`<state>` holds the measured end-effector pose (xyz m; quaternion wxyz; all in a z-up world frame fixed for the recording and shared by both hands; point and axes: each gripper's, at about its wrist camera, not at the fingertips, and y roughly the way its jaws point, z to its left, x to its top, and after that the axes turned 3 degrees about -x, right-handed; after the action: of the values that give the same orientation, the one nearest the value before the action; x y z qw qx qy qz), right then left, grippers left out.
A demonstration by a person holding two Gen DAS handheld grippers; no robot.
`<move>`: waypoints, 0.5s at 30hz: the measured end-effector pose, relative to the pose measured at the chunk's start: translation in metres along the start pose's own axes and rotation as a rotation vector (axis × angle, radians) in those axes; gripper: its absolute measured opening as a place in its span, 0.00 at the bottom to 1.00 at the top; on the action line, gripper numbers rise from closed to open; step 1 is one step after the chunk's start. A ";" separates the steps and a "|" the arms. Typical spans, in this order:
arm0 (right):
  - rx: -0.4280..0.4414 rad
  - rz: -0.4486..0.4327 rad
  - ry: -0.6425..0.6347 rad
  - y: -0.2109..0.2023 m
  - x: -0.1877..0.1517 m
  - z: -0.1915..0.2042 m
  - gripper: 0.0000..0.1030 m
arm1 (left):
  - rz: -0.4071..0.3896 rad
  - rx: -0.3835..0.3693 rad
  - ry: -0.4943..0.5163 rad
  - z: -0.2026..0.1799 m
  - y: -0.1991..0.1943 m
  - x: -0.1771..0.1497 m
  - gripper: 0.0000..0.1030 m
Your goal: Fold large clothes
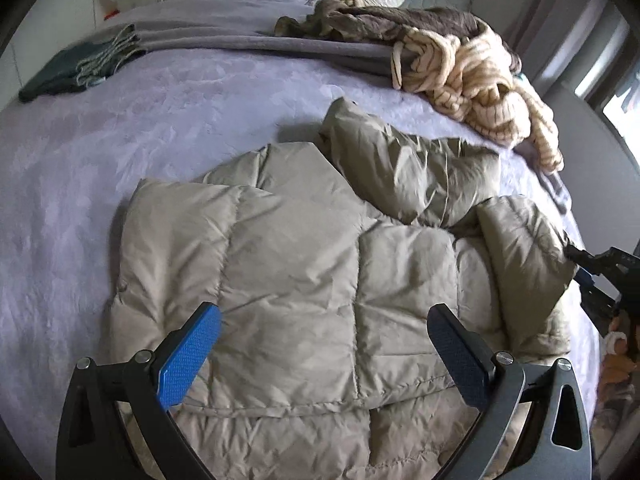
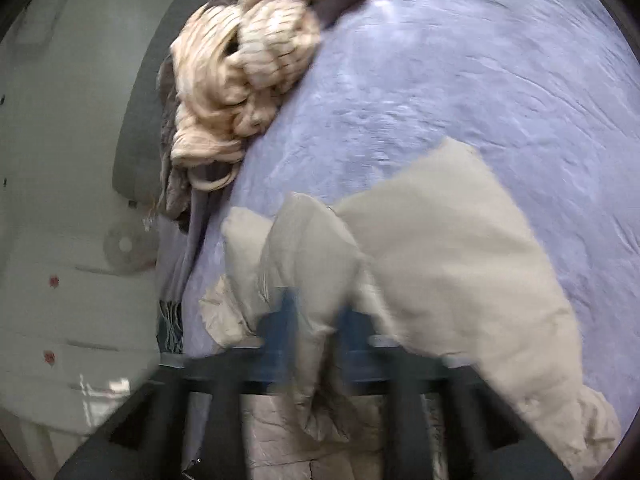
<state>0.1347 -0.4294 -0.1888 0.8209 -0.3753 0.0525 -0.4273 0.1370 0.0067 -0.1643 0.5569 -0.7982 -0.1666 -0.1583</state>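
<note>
Your left gripper [image 1: 324, 350] hangs open over the soft, slippery puffer jacket [image 1: 304, 264]; your right gripper [image 2: 316, 320] pinches its sleeve [image 2: 304, 272].

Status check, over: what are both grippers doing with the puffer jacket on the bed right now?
Left gripper open above the jacket, holding nothing. Right gripper pinching a fold of jacket fabric, picture blurred. Knit blanket heaped at the far bed edge, off the jacket.

No lettering, label, brand mark or number can be read in either wrist view (the right wrist view is blurred as well, so any small print there is lost).
</note>
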 end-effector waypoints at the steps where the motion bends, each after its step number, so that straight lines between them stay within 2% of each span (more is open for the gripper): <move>1: 0.001 -0.001 -0.053 0.000 -0.002 0.012 0.13 | -0.001 -0.017 -0.015 0.005 -0.001 0.001 1.00; 5: 0.005 0.032 -0.370 0.010 -0.032 0.080 0.12 | 0.002 -0.107 -0.092 0.026 -0.004 0.003 1.00; 9: -0.024 0.113 -0.673 0.037 -0.095 0.135 0.12 | 0.010 -0.188 -0.156 0.040 -0.006 0.002 1.00; 12: -0.060 0.188 -0.808 0.060 -0.141 0.147 0.12 | 0.028 -0.258 -0.192 0.046 -0.003 0.003 1.00; 15: -0.100 0.265 -0.887 0.078 -0.173 0.145 0.13 | 0.052 -0.329 -0.219 0.046 0.002 0.003 1.00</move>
<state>0.1360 -0.1905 -0.1772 0.7923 -0.5512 -0.2357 -0.1140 0.1434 0.0497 -0.1795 0.4014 -0.8949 -0.1774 -0.0813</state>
